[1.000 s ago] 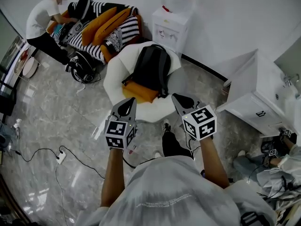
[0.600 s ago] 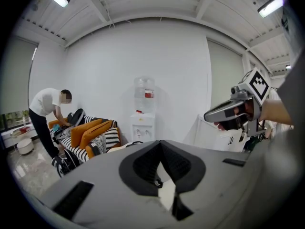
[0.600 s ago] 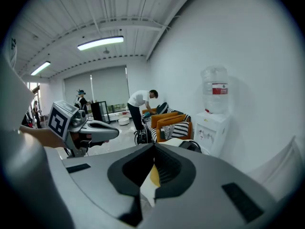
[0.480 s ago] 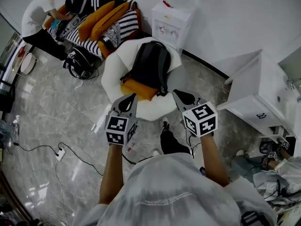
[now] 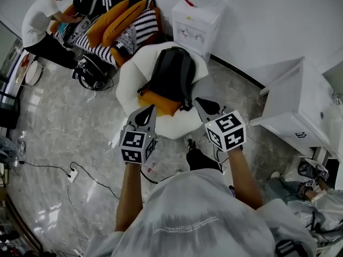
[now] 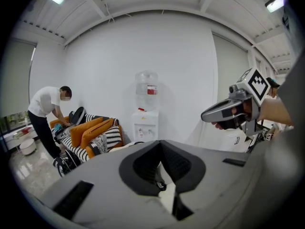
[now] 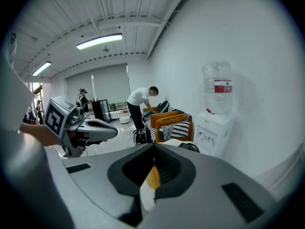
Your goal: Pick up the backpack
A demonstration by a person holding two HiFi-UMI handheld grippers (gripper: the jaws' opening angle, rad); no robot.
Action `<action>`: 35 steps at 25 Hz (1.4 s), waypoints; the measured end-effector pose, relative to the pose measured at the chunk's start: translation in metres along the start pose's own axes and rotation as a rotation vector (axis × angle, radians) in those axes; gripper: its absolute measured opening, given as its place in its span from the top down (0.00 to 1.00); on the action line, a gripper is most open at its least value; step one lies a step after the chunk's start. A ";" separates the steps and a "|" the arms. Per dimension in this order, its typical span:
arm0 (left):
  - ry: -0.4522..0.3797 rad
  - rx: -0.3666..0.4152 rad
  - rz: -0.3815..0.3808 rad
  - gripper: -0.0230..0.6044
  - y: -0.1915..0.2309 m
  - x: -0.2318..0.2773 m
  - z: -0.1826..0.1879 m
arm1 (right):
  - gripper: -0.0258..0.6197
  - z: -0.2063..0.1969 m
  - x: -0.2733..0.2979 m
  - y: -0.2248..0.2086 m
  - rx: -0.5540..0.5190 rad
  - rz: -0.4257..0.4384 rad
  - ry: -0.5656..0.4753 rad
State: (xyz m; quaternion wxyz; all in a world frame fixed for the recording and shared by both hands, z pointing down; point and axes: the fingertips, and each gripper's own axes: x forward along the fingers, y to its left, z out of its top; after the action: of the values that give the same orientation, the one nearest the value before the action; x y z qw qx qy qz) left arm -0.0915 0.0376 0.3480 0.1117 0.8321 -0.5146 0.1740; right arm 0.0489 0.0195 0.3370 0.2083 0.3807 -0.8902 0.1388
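White round chair (image 5: 130,85) on grey floor (image 5: 64,133); black backpack (image 5: 172,74) on seat, over orange cushion (image 5: 158,104), probably.

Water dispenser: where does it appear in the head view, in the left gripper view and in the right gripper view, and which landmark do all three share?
Head view: the dispenser is at top centre.
Left gripper view: the dispenser is near the middle of the picture.
Right gripper view: the dispenser is right of centre.
Shared landmark: the striped sofa, which is left of the dispenser in every view.
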 end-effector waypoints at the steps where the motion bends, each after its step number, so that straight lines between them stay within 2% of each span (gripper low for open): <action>1: 0.003 -0.002 0.007 0.96 0.002 0.004 0.002 | 0.96 0.002 0.004 -0.005 0.001 0.005 0.000; 14: 0.082 0.010 0.045 0.96 0.014 0.074 0.014 | 0.96 0.011 0.041 -0.070 0.028 0.047 0.029; 21: 0.084 -0.022 0.096 0.96 0.029 0.118 0.036 | 0.96 0.032 0.065 -0.113 0.029 0.067 0.010; 29: 0.078 0.007 0.123 0.96 0.042 0.152 0.057 | 0.96 0.039 0.090 -0.146 0.048 0.085 0.012; 35: 0.099 0.015 0.115 0.96 0.050 0.167 0.055 | 0.96 0.037 0.103 -0.159 0.075 0.076 0.024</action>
State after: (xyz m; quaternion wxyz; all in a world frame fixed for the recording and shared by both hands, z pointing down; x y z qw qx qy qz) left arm -0.0576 -0.1415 0.3656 0.1207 0.7924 -0.5541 0.2250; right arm 0.0914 -0.1663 0.3679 0.1994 0.3524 -0.8956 0.1843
